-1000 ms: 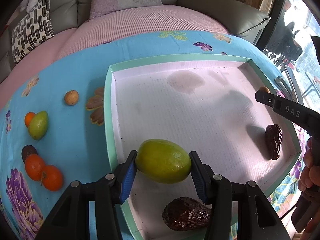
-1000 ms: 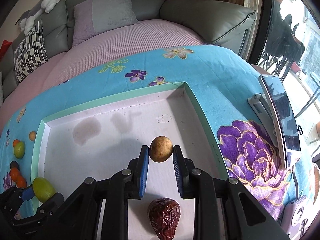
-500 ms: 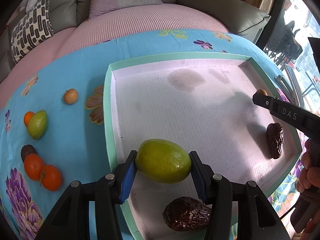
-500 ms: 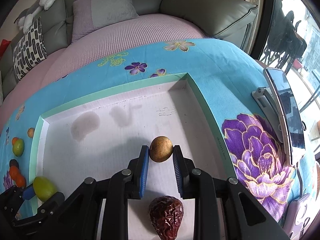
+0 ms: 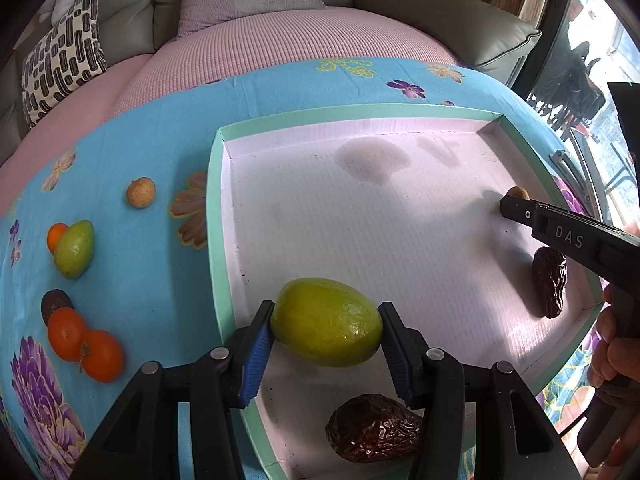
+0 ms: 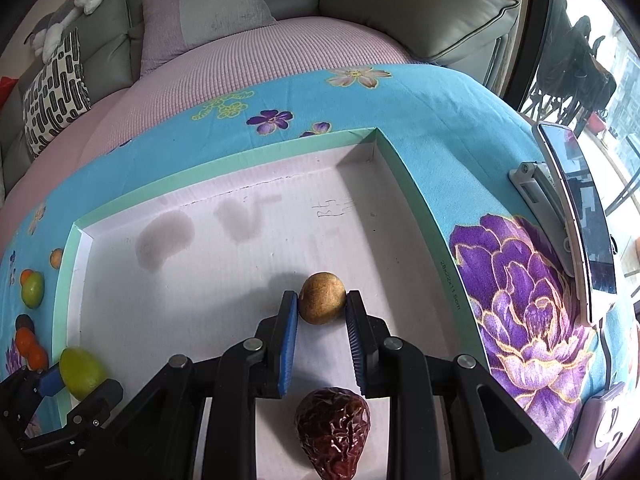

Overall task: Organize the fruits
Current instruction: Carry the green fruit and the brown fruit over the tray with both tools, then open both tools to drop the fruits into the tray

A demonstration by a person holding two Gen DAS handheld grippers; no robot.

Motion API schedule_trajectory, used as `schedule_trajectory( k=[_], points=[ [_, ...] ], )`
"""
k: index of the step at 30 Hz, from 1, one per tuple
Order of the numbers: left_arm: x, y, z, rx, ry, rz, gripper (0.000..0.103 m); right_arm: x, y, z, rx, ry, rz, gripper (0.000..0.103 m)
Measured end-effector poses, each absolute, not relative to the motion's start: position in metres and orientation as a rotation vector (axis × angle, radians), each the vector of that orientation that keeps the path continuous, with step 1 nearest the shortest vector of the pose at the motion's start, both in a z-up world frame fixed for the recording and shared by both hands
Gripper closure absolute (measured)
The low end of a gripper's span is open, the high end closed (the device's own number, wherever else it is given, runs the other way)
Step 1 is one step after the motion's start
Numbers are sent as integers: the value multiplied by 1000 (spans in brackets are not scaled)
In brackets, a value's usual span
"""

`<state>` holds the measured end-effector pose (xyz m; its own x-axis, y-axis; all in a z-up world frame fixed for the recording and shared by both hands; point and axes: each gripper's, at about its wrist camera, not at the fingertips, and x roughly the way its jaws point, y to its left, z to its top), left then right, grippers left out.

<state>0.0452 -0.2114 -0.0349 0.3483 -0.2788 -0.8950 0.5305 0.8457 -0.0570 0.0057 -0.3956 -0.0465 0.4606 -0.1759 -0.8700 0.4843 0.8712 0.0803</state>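
My left gripper (image 5: pixel 326 338) is shut on a green mango (image 5: pixel 326 332) just inside the near left corner of the green-rimmed white tray (image 5: pixel 214 208). A wrinkled dark date (image 5: pixel 374 434) lies in the tray below it. My right gripper (image 6: pixel 322 306) is shut on a small round tan fruit (image 6: pixel 322 298) over the tray's right part, with another dark date (image 6: pixel 334 432) lying under its fingers. In the left wrist view the right gripper's black finger (image 5: pixel 560 232) reaches in from the right, above that date (image 5: pixel 550 280).
Left of the tray on the blue flowered cloth (image 5: pixel 132 140) lie a tan fruit (image 5: pixel 140 192), a second green mango (image 5: pixel 74 248), several oranges (image 5: pixel 84 352) and a dark date (image 5: pixel 56 304). A phone on a stand (image 6: pixel 572 208) is right of the tray. A sofa with cushions lies beyond.
The right gripper has shifted slightly forward over the tray with the tan fruit still held. The left gripper and its mango have stayed put.
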Motion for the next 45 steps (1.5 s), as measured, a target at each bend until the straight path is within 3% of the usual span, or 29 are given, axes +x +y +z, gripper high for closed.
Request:
schedule_trajectory(
  k=[21,24,25,28,32,35,39,41,45],
  points=[
    [40,-210,-22,278,1072,-552,44,8,-394,-46,315,1028,-417,77],
    [40,-207,-15,269,1056,-541,37,8,-394,-45,314,1030,-413,77],
    [41,-206,-12,271,1048,-535,30,8,-394,-45,312,1029,-414,76],
    [44,-199,-6,273,1021,-491,21,7,-393,-43,307,1023,-414,60],
    [53,-183,-1,250,1007,-424,13,9,-390,-41,295,1016,-407,47],
    [62,-168,1,226,997,-365,12,10,-387,-38,282,1006,-396,35],
    [76,-146,0,188,991,-270,0,13,-383,-37,263,1002,-385,32],
    [82,-136,-3,181,991,-236,0,13,-381,-37,257,999,-382,17],
    [93,-118,-7,167,995,-189,0,13,-379,-36,257,984,-370,17]
  ],
)
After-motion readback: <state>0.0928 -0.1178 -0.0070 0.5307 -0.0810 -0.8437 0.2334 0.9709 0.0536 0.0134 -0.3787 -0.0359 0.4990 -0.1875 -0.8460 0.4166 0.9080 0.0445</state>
